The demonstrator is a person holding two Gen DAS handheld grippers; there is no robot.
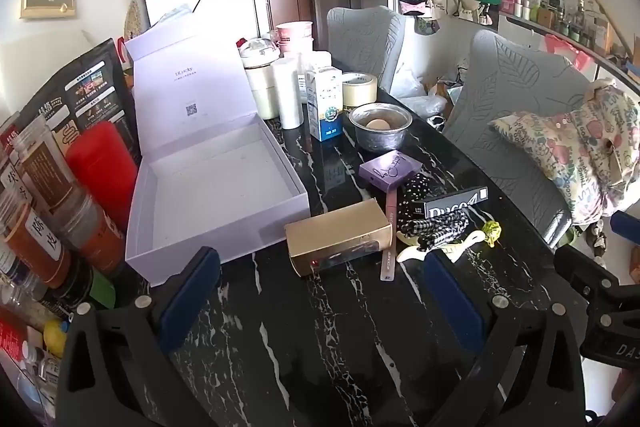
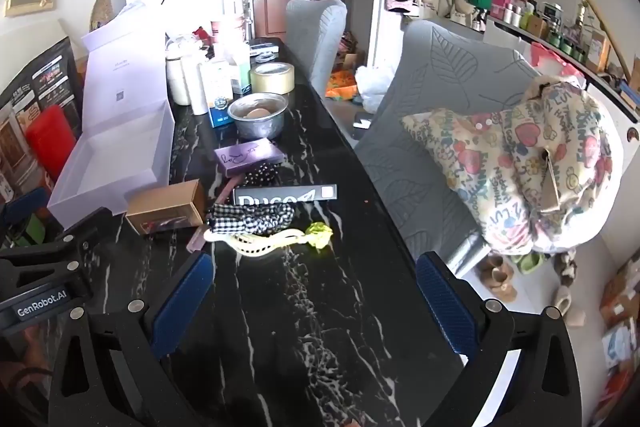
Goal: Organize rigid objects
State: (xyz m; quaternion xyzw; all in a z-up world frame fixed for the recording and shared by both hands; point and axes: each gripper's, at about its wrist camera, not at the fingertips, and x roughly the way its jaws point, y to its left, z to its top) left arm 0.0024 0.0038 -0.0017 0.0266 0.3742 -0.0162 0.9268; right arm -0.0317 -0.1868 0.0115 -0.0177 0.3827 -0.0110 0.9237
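Observation:
An open, empty white box (image 1: 216,183) with its lid raised sits on the black marble table (image 1: 340,327); it also shows in the right wrist view (image 2: 120,151). Right of it lie a gold box (image 1: 340,235) (image 2: 168,207), a purple box (image 1: 388,169) (image 2: 248,155), a black "Duco" box (image 1: 454,205) (image 2: 286,195), a thin pink tube (image 1: 390,227), checked and dotted cloth (image 2: 252,217) and a cream hair clip (image 2: 260,241). My left gripper (image 1: 320,279) is open, just short of the gold box. My right gripper (image 2: 316,283) is open over bare table, short of the clip.
A metal bowl (image 1: 380,127) with an egg, a milk carton (image 1: 325,103), a tape roll (image 1: 360,89) and white containers (image 1: 276,91) stand behind. Jars (image 1: 44,203) and a red case (image 1: 102,167) crowd the left. Grey chairs (image 1: 516,123) line the right edge.

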